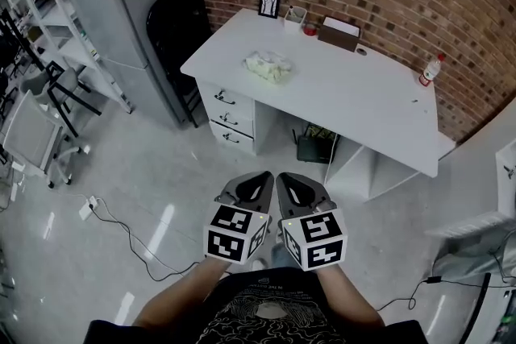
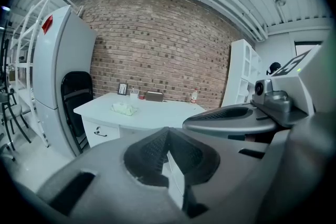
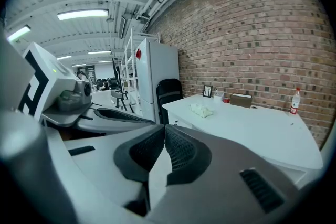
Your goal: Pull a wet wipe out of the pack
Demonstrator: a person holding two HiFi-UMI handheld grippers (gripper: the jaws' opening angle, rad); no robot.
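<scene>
Both forearms reach forward from 6 o'clock in the head view, holding the left gripper and right gripper side by side over the floor, well apart from the white desk; each one's jaws are pressed together with nothing between them. The wet wipe pack lies untouched on the desk towards 12 o'clock, with a bottle near the desk's edge at 2 o'clock. Only the head view shows the cables on the floor, while the right gripper view alone shows the lit ceiling lamps at 11 o'clock
</scene>
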